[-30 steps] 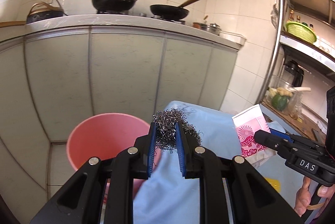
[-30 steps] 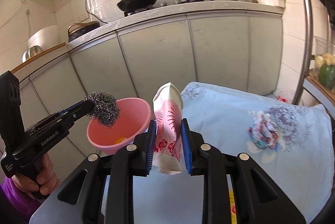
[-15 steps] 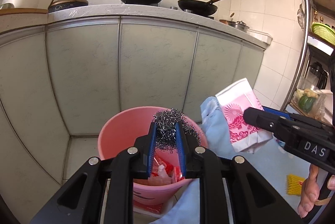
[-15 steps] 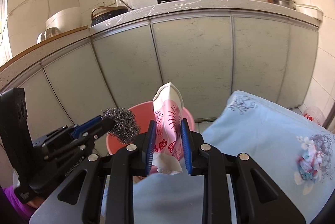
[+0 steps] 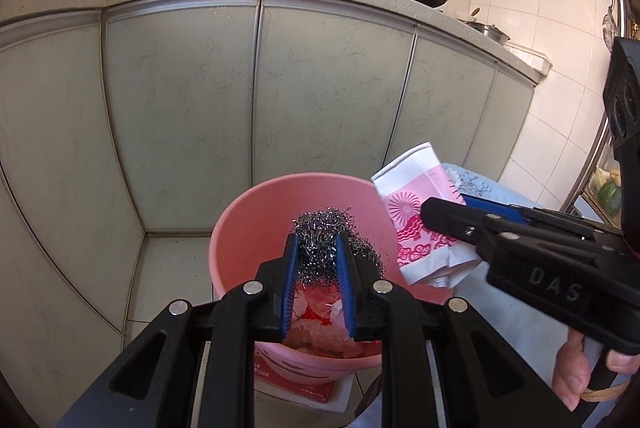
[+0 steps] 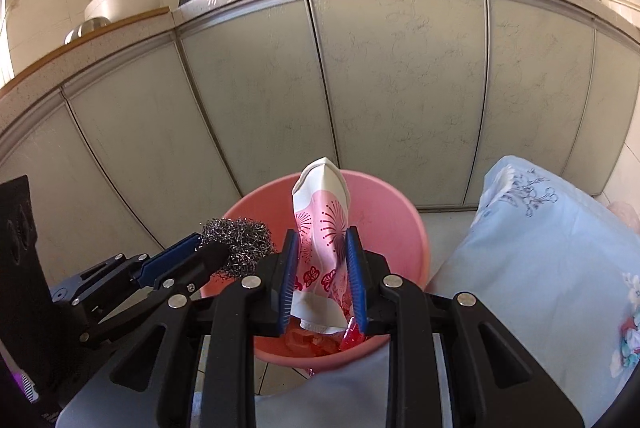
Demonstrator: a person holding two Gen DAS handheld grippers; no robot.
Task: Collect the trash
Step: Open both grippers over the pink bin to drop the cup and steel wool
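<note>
My left gripper [image 5: 316, 248] pinches the steel wool [image 5: 332, 240] right above the pink bucket [image 5: 240, 228] | my right gripper [image 6: 322, 248] pinches the paper bag [image 6: 324, 220], long axis upright, over the bucket's mouth | both equally near, next I judge: release.

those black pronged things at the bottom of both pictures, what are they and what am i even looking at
They are hand-held grabbers, one in each of a person's hands, each with a camera looking out along its two fingers. So each picture is one grabber's own view, and each also catches the other grabber from the side.

The left gripper is clamped on a steel wool scrubber. The right gripper is clamped on a pink and white paper bag. Both hang over a pink bucket with trash already inside, standing on the floor by the kitchen cabinets. A light blue cloth lies to the right.
</note>
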